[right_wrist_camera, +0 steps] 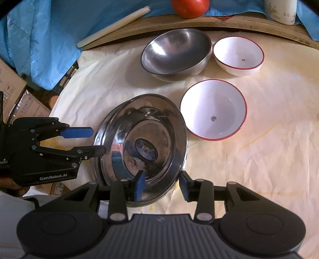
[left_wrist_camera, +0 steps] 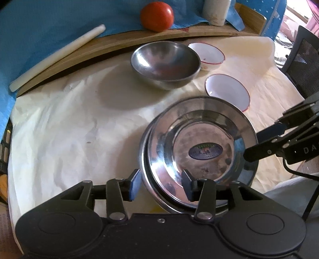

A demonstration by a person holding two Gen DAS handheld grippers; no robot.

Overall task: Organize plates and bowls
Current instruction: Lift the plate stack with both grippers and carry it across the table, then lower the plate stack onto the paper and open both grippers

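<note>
Stacked shiny steel plates (left_wrist_camera: pixel 199 153) (right_wrist_camera: pixel 141 147) lie on the cream cloth; the top one bears an oval sticker. My left gripper (left_wrist_camera: pixel 161 184) (right_wrist_camera: pixel 95 141) is open, its fingers straddling the stack's left rim. My right gripper (right_wrist_camera: pixel 162 186) (left_wrist_camera: pixel 261 139) is open, straddling the stack's right rim. A steel bowl (left_wrist_camera: pixel 165 63) (right_wrist_camera: pixel 176 51) stands further back. Two white bowls with red rims stand to the right: a near one (left_wrist_camera: pixel 227 91) (right_wrist_camera: pixel 213 108) and a far one (left_wrist_camera: pixel 206 52) (right_wrist_camera: pixel 238 55).
A wooden board (left_wrist_camera: pixel 119 42) (right_wrist_camera: pixel 199 25) runs along the back with a red tomato (left_wrist_camera: pixel 156 16) (right_wrist_camera: pixel 190 8), a white stick (left_wrist_camera: pixel 57 57) (right_wrist_camera: pixel 113 25) and a white container (left_wrist_camera: pixel 216 11) (right_wrist_camera: pixel 281 11). Cardboard boxes (right_wrist_camera: pixel 18 95) stand left; a black chair (left_wrist_camera: pixel 303 63) stands right.
</note>
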